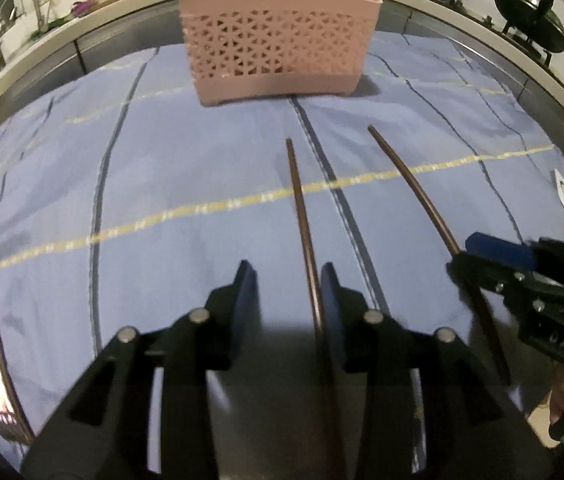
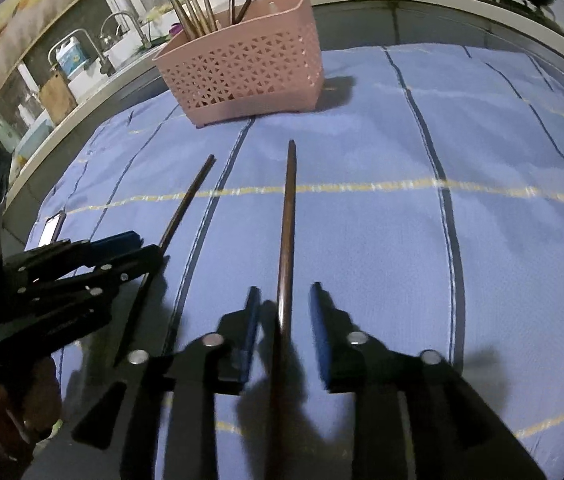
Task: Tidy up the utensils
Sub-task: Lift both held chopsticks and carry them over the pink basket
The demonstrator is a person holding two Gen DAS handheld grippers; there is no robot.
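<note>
**Two chopsticks between parted jaws, basket beyond**

The left gripper points down at a blue striped cloth. Its jaws stand apart, and a dark chopstick runs between them, close against the right-hand pad; the left-hand pad is clear of it. Whether the stick touches that pad cannot be told for certain.

The right gripper has its jaws apart too. A second chopstick lies in the gap, with cloth showing on both sides of it, so neither pad presses on it.

Both sticks point away from the grippers toward a pink basket, which stands on the far part of the cloth, well apart from the stick tips. More chopsticks stand upright in the basket, grouped at its left end, with a couple leaning further right.

Behind the cloth runs a counter with a tap and dark woks.
</note>
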